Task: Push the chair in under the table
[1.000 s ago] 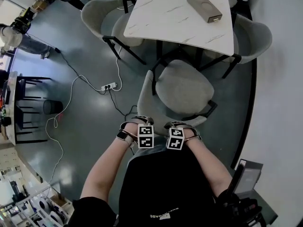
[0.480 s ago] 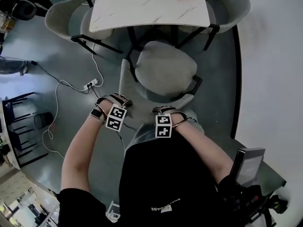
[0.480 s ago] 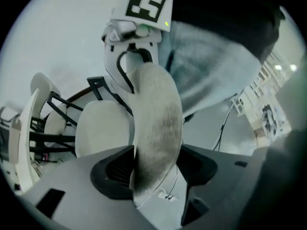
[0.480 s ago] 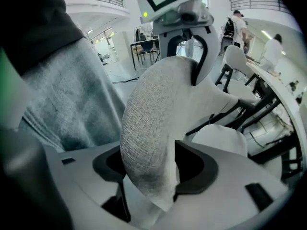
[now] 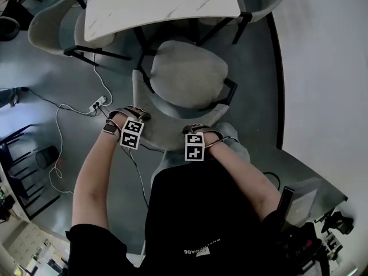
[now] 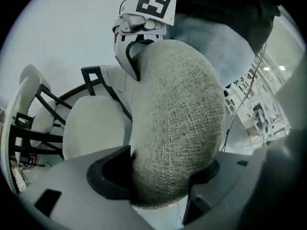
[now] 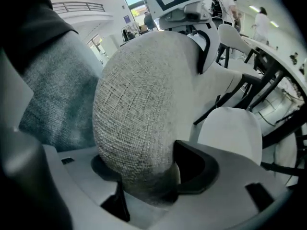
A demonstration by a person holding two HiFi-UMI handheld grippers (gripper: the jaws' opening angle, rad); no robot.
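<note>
We have the left gripper and right gripper astride the chair backrest's top edge, jaws just opening and loose around it.

Black short-sleeved shirt, grey trousers, wristwatch, black-and-white marker cubes

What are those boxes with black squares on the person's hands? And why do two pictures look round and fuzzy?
A person wears a camera on the head, looking down: that gives the picture from above. Each hand holds a pinching tool, and the patterned boxes are part of them. The left gripper and right gripper each straddle the padded back of the grey chair. Their jaws have just been opening, so neither seems to squeeze it. The round pictures come from small cameras riding on those tools, so the fuzzy back fills them. The chair stands at the white table.
</note>
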